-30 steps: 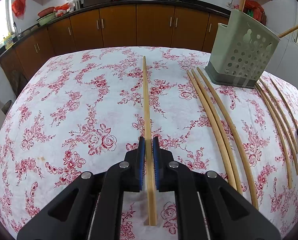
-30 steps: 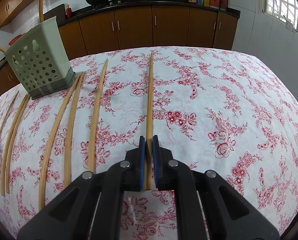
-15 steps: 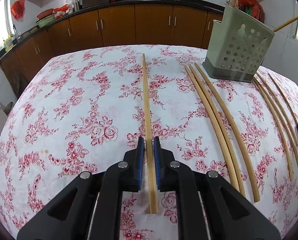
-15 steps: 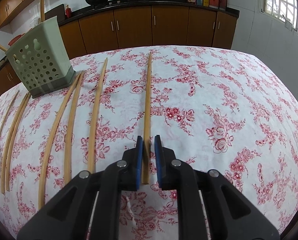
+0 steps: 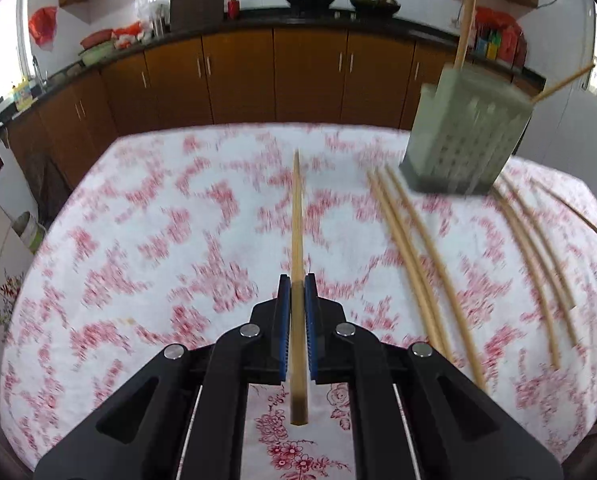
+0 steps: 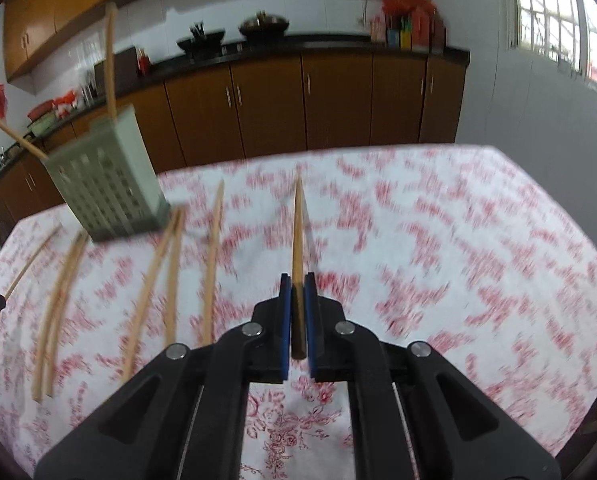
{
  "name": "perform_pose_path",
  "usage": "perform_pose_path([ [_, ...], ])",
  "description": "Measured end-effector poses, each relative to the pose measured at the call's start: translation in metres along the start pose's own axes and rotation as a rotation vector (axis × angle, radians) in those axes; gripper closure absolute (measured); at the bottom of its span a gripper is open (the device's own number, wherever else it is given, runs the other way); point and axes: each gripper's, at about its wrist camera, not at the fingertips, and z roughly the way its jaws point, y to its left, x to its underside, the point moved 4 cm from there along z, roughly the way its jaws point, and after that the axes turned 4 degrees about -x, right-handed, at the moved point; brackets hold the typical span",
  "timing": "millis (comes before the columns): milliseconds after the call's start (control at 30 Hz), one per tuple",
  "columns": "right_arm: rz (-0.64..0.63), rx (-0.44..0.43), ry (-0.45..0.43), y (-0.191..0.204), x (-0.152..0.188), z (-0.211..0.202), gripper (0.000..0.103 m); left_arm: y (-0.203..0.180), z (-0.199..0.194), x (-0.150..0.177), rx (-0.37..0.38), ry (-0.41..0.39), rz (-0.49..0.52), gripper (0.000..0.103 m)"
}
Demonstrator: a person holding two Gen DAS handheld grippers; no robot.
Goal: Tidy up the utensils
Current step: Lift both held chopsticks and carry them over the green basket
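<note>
Both chopsticks have lifted off the tabletop (image 5: 146, 216): left gripper (image 5: 297, 280) clenched on one chopstick (image 5: 297, 216), right gripper (image 6: 297, 280) clenched on another chopstick (image 6: 297, 224), each pointing toward the far edge.

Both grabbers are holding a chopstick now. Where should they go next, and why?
Probably toward the green holder. The left gripper is shut on a chopstick, the right gripper on another chopstick, and two sticks already stand in that holder, so carrying them over it seems the next step.
</note>
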Motion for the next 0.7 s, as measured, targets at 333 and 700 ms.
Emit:
perform_pose_path([
  [333, 0.009, -0.027, -0.163, 0.000, -0.047, -0.047, 0.095, 0.014, -0.062, -0.051, 0.042, -0.181, -0.060, 0.095],
  [700, 0.000, -0.029, -0.263, 0.005, -0.083, -0.072, 0.095, 0.016, -0.097, -0.094, 0.065, -0.292, -0.085, 0.096],
])
